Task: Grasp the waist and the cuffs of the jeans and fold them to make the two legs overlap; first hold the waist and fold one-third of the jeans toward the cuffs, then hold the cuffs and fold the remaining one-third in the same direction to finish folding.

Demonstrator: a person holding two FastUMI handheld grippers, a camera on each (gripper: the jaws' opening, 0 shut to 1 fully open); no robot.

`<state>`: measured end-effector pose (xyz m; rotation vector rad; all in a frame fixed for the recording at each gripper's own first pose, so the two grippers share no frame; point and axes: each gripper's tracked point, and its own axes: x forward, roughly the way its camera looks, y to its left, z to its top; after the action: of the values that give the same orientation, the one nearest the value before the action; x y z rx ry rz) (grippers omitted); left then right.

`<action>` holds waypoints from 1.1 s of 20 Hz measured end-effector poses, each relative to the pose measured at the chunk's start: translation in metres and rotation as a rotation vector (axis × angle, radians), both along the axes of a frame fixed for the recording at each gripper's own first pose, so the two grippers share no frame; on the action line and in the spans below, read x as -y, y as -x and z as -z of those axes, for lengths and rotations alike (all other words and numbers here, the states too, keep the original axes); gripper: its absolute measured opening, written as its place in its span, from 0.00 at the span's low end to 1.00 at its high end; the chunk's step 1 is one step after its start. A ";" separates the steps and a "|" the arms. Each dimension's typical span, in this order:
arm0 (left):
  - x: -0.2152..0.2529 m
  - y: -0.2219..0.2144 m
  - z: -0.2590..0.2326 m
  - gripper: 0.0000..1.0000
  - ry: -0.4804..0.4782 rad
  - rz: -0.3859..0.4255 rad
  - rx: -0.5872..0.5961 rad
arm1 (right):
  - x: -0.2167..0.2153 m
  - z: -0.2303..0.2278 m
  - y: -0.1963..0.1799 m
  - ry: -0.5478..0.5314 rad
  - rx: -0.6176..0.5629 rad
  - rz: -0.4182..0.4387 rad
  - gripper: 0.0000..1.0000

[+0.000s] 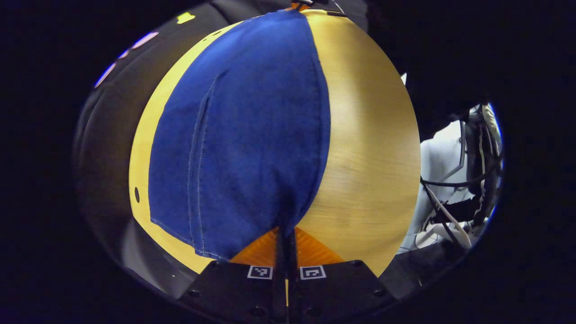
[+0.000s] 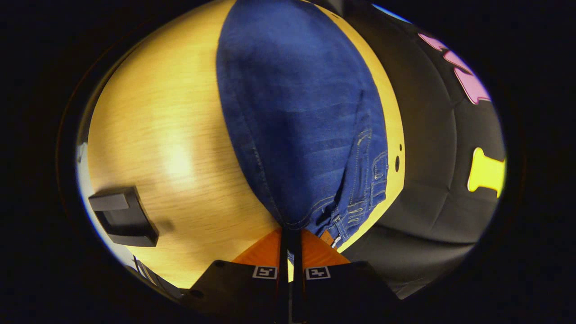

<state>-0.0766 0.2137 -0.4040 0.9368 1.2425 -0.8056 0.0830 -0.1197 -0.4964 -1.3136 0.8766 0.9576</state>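
Observation:
Blue jeans [image 1: 252,135] lie lengthwise on a light wooden table [image 1: 373,148], the legs overlapping. In the left gripper view the hemmed cuffs are nearest, and my left gripper [image 1: 285,234] is shut on the cuff edge, the denim pinched between its fingers. In the right gripper view the jeans [image 2: 297,117] run away from me, the waistband with belt loops and pocket stitching [image 2: 364,198] nearest. My right gripper [image 2: 291,236] is shut on the waist edge. At the far end of the jeans in the left gripper view, a bit of the other gripper [image 1: 299,5] peeks out.
A dark boxy object [image 2: 122,217] sits on the table [image 2: 171,135] at the left in the right gripper view. Small holes [image 2: 397,163] mark the table edge by the booth wall. A person in white with cables [image 1: 450,189] stands past the table's right side.

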 end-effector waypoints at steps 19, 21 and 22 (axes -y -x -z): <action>-0.060 -0.212 -0.086 0.06 0.279 -0.848 0.351 | -0.061 -0.125 -0.201 -0.501 0.204 0.647 0.08; -0.074 -0.234 -0.074 0.06 0.252 -0.958 0.379 | -0.065 -0.105 -0.224 -0.493 0.210 0.694 0.08; -0.081 -0.244 -0.065 0.06 0.223 -1.006 0.402 | -0.067 -0.087 -0.235 -0.472 0.201 0.719 0.08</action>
<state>0.1677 0.2951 -0.3388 0.1868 1.0492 0.0547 0.3180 -0.0527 -0.4098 -0.5966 0.8131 0.4108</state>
